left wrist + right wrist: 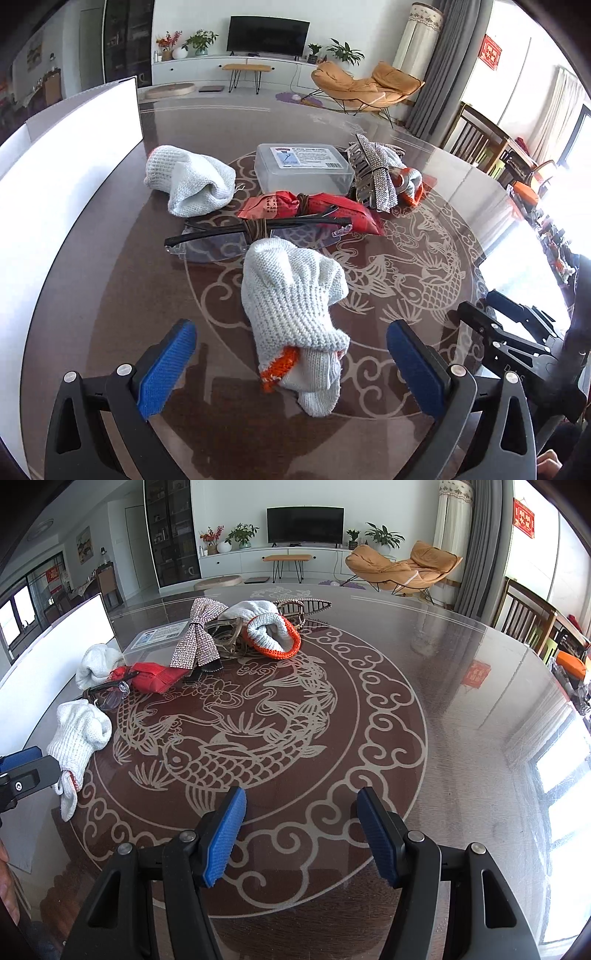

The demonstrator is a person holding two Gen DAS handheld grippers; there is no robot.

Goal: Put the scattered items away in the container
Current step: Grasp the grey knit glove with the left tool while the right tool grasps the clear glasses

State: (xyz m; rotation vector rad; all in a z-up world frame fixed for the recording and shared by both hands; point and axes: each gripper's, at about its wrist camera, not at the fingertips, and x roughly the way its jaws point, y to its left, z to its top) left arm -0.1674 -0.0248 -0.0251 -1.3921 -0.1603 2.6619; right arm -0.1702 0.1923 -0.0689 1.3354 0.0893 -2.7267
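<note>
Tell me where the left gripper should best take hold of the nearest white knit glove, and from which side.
Probably across the bunched middle of the nearest glove, coming down from above along its length. It lies crumpled lengthwise between the open left gripper, its orange cuff nearest; the middle is thickest and soft, so the pads can pinch it from either side, clear of the glasses.

A: Left gripper point(291, 363)?
B: Jaws wide, pads clear of the knit glove point(295, 317) lying between them on the tabletop point(110, 288).
A: Behind it?
B: Glasses point(255, 232), red packet point(314, 212), clear plastic box point(303, 168), rhinestone hair clip point(373, 173), second glove point(192, 181). White container point(66, 173) at left.
</note>
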